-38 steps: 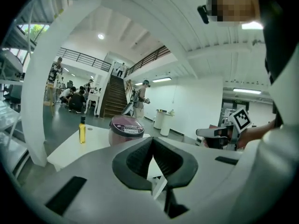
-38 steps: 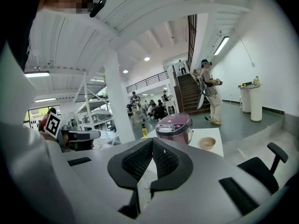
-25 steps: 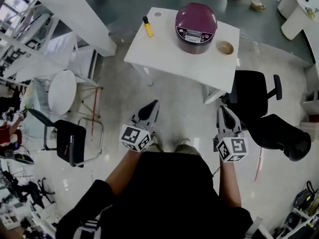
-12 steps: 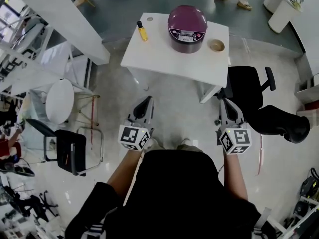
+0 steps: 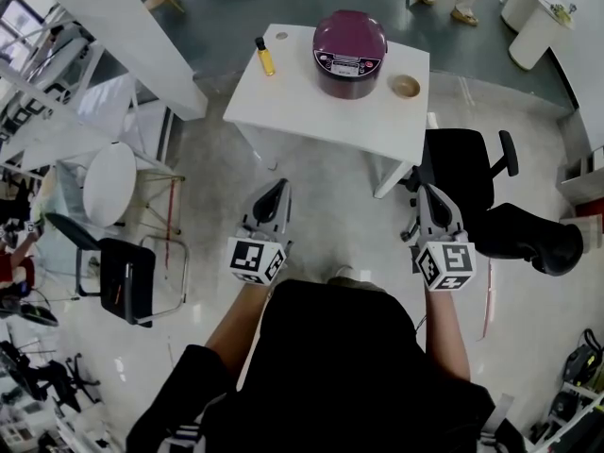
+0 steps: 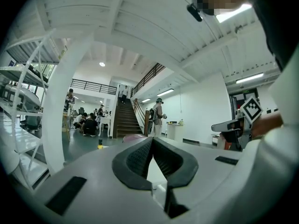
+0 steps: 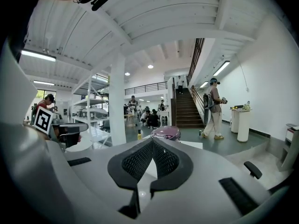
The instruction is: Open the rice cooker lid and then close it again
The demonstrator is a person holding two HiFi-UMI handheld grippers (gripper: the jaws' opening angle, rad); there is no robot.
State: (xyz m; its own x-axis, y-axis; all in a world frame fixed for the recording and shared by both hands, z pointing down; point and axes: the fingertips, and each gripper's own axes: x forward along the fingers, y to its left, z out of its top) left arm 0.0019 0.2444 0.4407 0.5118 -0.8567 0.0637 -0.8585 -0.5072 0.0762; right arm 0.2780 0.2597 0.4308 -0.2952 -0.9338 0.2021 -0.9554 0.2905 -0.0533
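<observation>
A maroon rice cooker (image 5: 349, 52) with its lid down stands at the far side of a white table (image 5: 311, 111). It also shows small in the right gripper view, the rice cooker (image 7: 165, 133) peeping over the jaws, and as a sliver (image 6: 133, 136) in the left gripper view. My left gripper (image 5: 280, 191) and right gripper (image 5: 426, 193) are both shut and empty, held well short of the table, side by side above the floor.
On the table are a yellow bottle (image 5: 263, 56) at the left and a small wooden bowl (image 5: 405, 86) at the right. A black office chair (image 5: 467, 173) stands by the table's right corner, another black chair (image 5: 123, 276) at the left. People stand far off by a staircase (image 7: 187, 108).
The view has shifted: the table and cooker sit a little further left and up in the head view. Both grippers have risen slightly and stay shut.
</observation>
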